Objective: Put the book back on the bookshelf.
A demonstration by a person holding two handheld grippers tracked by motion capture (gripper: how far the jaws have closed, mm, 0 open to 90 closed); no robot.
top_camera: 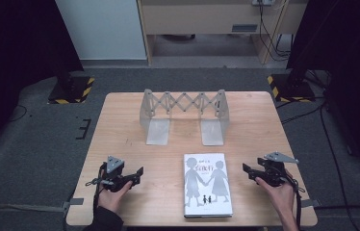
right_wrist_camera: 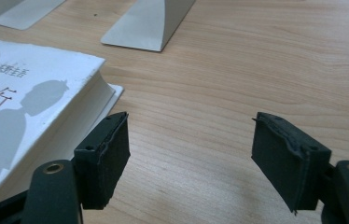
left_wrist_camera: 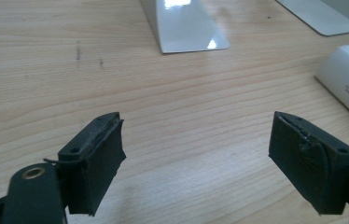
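Lab: taped stand bases (top_camera: 70,89), cables, carpet.

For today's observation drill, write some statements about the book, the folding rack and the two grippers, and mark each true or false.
1. The book lies flat on the table with its cover up. True.
2. The left gripper is shut on the book. False: its jaws stand open with nothing between them.
3. The metal rack stands beyond the book. True.
4. The right gripper holds the rack. False: its jaws are open beside the book, holding nothing.
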